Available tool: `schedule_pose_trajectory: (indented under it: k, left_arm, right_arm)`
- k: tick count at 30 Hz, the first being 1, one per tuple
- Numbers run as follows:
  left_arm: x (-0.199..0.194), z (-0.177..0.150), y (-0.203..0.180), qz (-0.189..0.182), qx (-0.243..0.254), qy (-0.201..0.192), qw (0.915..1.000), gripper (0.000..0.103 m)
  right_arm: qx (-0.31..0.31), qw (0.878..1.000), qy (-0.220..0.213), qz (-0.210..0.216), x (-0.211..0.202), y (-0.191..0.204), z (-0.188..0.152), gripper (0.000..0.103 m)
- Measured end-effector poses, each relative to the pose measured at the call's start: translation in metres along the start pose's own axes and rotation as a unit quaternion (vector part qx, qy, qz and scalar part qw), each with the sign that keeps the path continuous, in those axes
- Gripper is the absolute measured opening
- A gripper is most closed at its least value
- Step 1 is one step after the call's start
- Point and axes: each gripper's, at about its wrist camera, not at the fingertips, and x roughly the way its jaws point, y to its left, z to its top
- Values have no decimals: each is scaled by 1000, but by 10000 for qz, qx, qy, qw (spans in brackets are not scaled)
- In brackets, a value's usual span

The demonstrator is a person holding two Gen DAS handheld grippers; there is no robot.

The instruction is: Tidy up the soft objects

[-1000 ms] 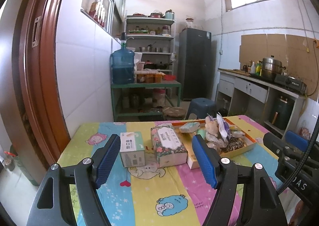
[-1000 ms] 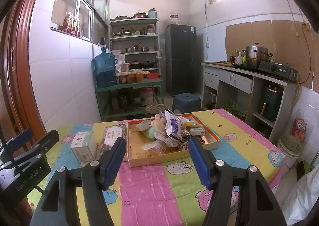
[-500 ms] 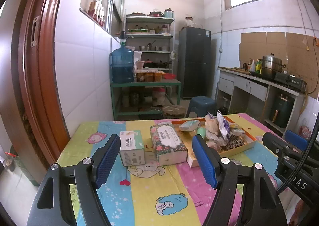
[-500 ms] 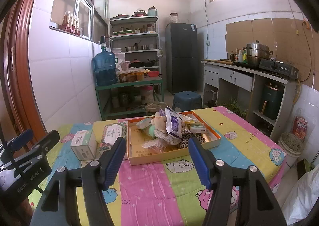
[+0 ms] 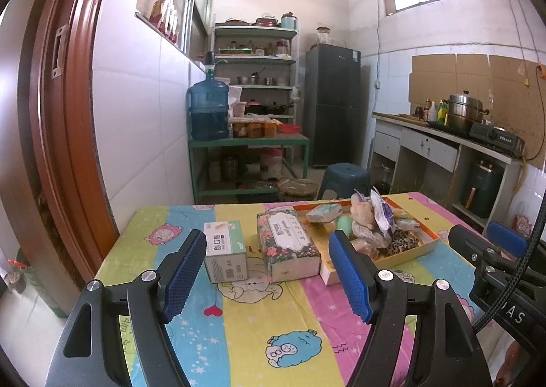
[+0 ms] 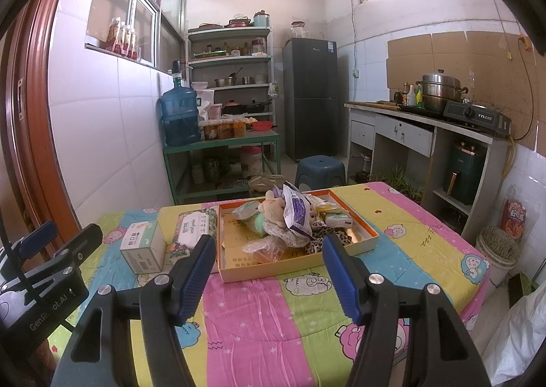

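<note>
Left claw: held released above the near part of the tabletop, nothing between its blue pads; it is aimed at the two boxes left of the tray, perhaps so either could be reached.
Right claw: likewise spread and empty, lined up with the near wall of the orange tray.
Soft objects: heaped inside the tray — a plush toy, a purple-and-white pouch, a leopard-print piece, small packets; the heap fits either things gathered in or things awaiting sorting.
Floral tissue pack: laid just left of the tray, touching or nearly so.
Small carton: stood left of the tissue pack; "创口贴" is judged to be printed on its face, a barcode below.
Gas stove: far right of the tray; "TTL…" is read.
Claw bodies: "GenR…ot.AI" is read on one.
</note>
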Motion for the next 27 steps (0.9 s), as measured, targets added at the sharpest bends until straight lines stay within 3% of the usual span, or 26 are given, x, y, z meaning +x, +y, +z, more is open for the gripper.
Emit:
schedule_pose_trajectory:
  k: [27]
  left_arm:
    - [1,0,1,-3,-1,30,10000,76]
  right_arm:
    - [4,10000,38,14,1,-1,-4,65]
